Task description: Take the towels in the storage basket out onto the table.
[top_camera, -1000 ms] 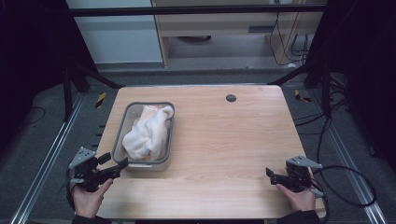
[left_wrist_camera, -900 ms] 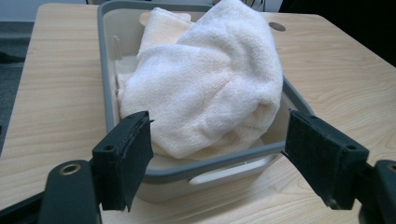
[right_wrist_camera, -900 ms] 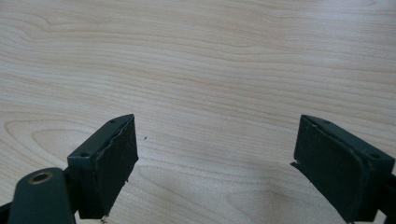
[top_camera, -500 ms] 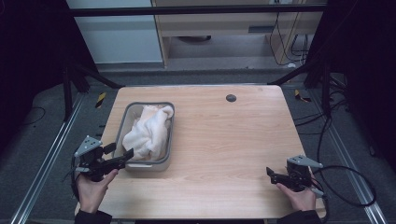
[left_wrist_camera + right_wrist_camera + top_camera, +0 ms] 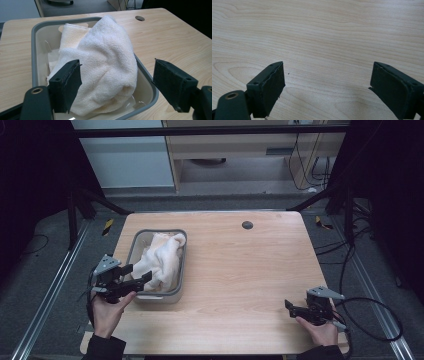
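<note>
Now the left gripper (image 5: 134, 281) sits at the near rim of the grey tub (image 5: 181, 270), roughly 8 o'clock on the table (image 5: 250, 270). A second ago it hung off the table's left edge, short of the tub; it has moved in and forward. Reads as the approach to a grab on the towel. Jaws wide apart, nothing between them yet. In the left gripper view the towel (image 5: 105, 67) bulges between the two pads (image 5: 66, 85), one pad just beside its near flank; contact I can't confirm.

Right gripper (image 5: 292, 309) at 4 o'clock, low over bare wood, same spot as before, jaws apart and empty. Looks parked.

Tub contents: a white terry towel (image 5: 159, 261) heaped in a mound, rising above the rim and leaning toward the tub's right wall. Behind it, at the far end, a flatter cream folded cloth (image 5: 72, 32). Thin clear plastic seems to line the bottom; hard to tell.

Farther out, a dark cable hole (image 5: 247, 225) at 12 o'clock.
</note>
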{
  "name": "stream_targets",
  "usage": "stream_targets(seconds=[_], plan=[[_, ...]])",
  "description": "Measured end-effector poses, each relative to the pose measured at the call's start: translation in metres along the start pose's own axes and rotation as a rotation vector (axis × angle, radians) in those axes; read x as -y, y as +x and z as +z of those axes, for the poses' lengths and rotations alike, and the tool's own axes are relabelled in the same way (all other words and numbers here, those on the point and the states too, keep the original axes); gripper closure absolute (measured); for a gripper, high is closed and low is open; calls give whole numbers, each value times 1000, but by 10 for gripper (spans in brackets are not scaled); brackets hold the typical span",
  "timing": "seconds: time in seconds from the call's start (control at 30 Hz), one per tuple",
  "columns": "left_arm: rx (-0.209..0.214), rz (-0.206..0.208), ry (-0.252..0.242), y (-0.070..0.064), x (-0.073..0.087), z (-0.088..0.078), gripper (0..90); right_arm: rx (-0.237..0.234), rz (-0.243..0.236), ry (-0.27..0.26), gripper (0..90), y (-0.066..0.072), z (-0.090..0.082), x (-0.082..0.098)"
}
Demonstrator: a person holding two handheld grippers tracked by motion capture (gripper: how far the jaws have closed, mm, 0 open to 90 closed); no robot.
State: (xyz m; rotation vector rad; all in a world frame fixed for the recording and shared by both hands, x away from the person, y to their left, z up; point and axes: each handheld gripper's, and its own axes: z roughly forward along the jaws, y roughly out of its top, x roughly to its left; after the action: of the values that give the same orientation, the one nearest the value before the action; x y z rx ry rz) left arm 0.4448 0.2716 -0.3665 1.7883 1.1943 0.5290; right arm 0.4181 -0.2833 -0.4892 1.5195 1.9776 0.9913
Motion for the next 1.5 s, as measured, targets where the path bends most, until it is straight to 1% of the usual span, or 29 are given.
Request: stream_targets(seconds=[0.13,0.2,0.27,0.6,0.8,0.9,0.97,1.23,1.37,1.4,1.5], plan=[[1,12,12,-2,-6,3,215,1,2,5,122,0,0,0],[0,18,27,-3,-10,6,211,5,-7,7,120,0,1,0],[-3,26,32,-5,-13,9,209,3,-7,8,119,0,1,0],[-16,48,76,-15,-22,31,195,0,-5,18,113,-1,2,0],[-24,61,104,-20,-25,44,183,2,-8,24,111,-1,3,0],[-29,74,116,-22,-26,49,182,1,-9,26,109,-1,3,0],[-28,68,121,-23,-26,53,181,2,-8,28,109,0,3,0],[-39,84,165,-25,-24,68,170,3,-8,30,108,-1,4,0],[-44,87,178,-26,-24,74,166,2,-9,33,108,0,4,0],[-46,89,189,-27,-23,78,166,1,-7,35,107,0,4,0],[-50,95,192,-28,-22,82,166,0,-6,36,107,0,4,0]])
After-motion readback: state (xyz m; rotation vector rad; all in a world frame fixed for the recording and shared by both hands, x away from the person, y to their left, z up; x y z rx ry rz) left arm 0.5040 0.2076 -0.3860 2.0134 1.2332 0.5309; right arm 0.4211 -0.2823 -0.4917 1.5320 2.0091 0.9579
